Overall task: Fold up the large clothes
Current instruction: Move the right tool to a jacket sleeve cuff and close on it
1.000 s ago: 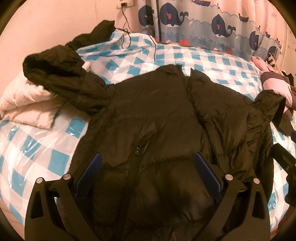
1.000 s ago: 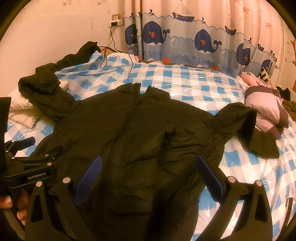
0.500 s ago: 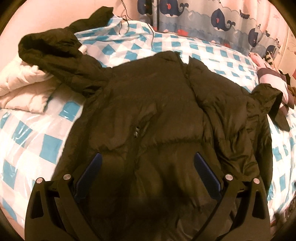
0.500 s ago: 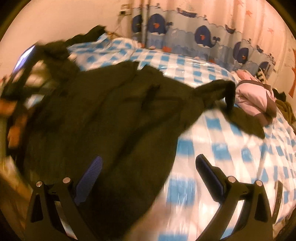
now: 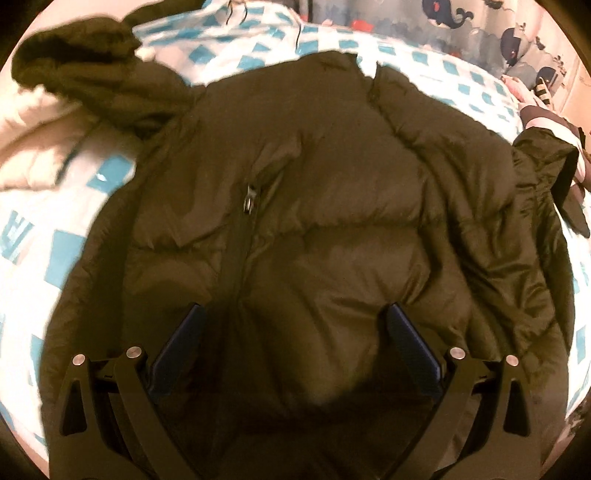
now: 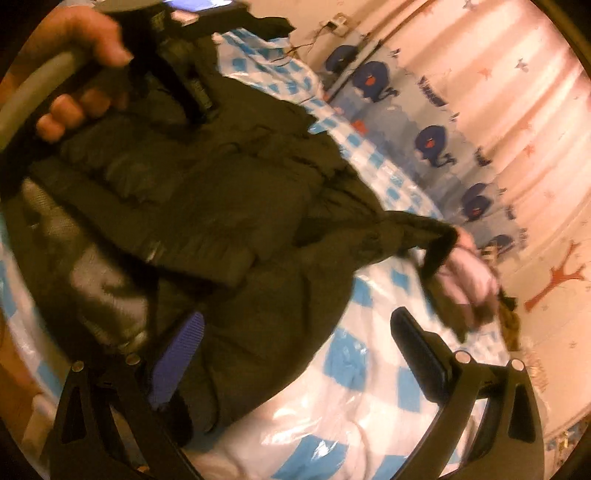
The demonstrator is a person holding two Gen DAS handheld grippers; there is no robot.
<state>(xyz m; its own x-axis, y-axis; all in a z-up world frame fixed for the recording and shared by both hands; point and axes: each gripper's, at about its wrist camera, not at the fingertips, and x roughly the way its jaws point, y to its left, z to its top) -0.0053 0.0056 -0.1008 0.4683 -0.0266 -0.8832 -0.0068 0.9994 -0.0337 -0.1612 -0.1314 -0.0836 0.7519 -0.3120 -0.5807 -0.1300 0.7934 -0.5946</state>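
Observation:
A large dark olive puffer jacket (image 5: 317,206) lies spread front-up on a blue-and-white checked bed cover (image 5: 62,254), its zip pull (image 5: 250,195) left of centre and its hood (image 5: 85,70) at the far left. My left gripper (image 5: 293,314) is open and empty, low over the jacket's lower front. My right gripper (image 6: 295,325) is open and empty over the jacket's right hem edge (image 6: 258,332), tilted. The jacket's right sleeve (image 6: 424,232) stretches right. The hand holding the left gripper (image 6: 85,74) shows at the top left of the right wrist view.
A white quilted garment (image 5: 33,147) lies under the hood at the left. A pink and dark garment (image 6: 469,273) lies by the sleeve cuff. A whale-print curtain (image 6: 436,136) and wall run behind the bed. A cable (image 5: 295,33) trails on the cover.
My left gripper has moved closer to the jacket's lower front. My right gripper has swung right and tilted, now over the jacket's right hem and the bed cover. Both stay open.

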